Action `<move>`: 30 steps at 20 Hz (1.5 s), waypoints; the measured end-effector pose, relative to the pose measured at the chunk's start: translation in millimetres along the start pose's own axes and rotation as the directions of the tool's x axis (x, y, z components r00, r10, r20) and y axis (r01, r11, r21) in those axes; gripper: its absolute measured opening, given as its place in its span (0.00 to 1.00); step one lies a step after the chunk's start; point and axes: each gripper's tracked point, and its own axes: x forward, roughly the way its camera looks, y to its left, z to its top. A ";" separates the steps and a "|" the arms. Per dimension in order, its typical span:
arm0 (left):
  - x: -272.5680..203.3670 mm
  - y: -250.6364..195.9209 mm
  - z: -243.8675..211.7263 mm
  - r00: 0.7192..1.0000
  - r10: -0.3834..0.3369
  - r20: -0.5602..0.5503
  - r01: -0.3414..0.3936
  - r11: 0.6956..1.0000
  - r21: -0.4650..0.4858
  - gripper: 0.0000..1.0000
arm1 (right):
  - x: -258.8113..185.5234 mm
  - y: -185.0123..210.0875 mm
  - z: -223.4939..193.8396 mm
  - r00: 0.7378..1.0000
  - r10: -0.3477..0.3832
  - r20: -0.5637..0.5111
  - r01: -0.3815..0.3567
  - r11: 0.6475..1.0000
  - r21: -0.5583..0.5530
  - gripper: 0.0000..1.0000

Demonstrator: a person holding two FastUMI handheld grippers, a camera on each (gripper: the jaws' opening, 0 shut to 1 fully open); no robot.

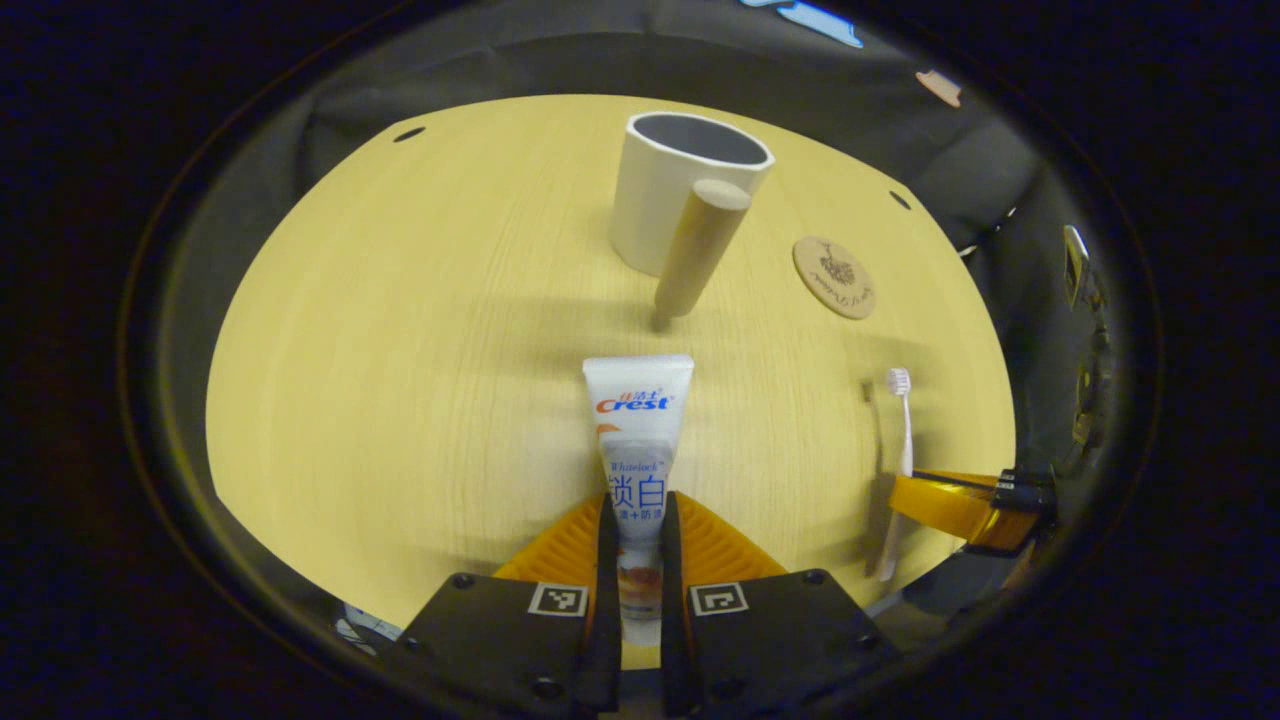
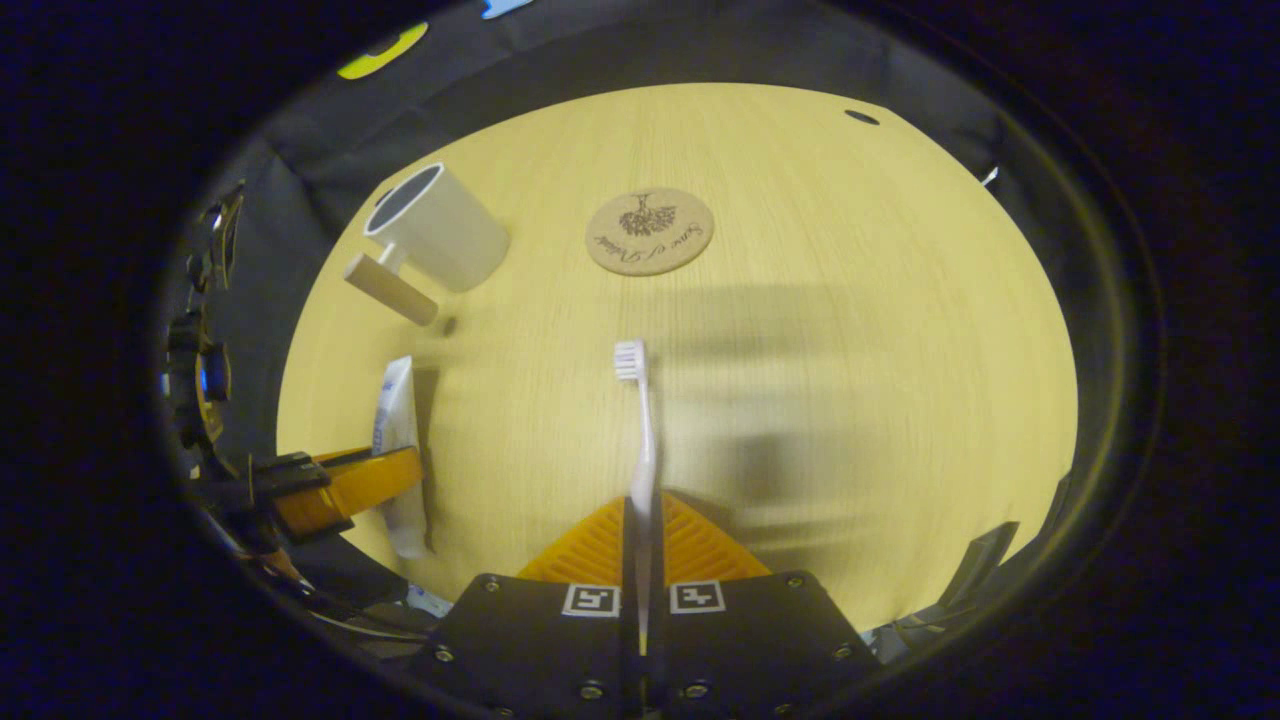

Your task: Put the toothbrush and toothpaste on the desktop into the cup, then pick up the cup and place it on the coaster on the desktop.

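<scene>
Left gripper view looks along a white Crest toothpaste tube [image 1: 640,440], the brand printed in red and blue near its flat crimped end, with blue characters lower down the tube. The left gripper [image 1: 636,560] has its jaws clenched on the tube's lower part, both fingers pressing its sides; the tube's long axis runs straight ahead, crimped end pointing away toward the white cup [image 1: 680,185]. The cup stands upright on the pale wood counter [image 1: 400,350], its wooden peg handle [image 1: 700,250] jutting toward the camera. A round cork coaster [image 1: 834,277] with a printed sprig and curved script too small to read lies to the cup's right, well apart from it. Right gripper view shows the right gripper [image 2: 640,560] with jaws nearly closed, grasping the handle of a white toothbrush [image 2: 640,440]; the brush runs straight forward, bristle head at the far end, facing the coaster [image 2: 649,231]. The cup [image 2: 440,230] sits at the left of that view, with the toothpaste tube [image 2: 398,430] beneath it.
</scene>
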 end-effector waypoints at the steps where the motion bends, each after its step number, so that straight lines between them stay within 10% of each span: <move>1: -4.8 0.9 5.7 1.000 -0.004 0.028 0.005 1.000 -0.013 0.23 | -5.7 3.4 6.7 0.999 0.020 0.025 -0.020 1.000 0.009 0.07; 15: -83.2 15.3 123.8 0.897 0.004 0.443 0.026 0.998 -0.062 0.23 | -76.1 43.4 97.8 0.892 0.217 0.395 -0.212 0.976 -0.058 0.04; 24: -136.9 5.6 215.0 0.691 -0.050 0.721 0.082 0.997 -0.010 0.22 | -106.0 50.8 122.8 0.822 0.255 0.509 -0.240 0.966 -0.097 0.07; 30: -133.2 -22.5 273.1 0.575 -0.154 0.804 0.141 0.986 0.088 0.23 | -103.9 53.0 122.1 0.835 0.226 0.501 -0.222 0.973 -0.069 0.04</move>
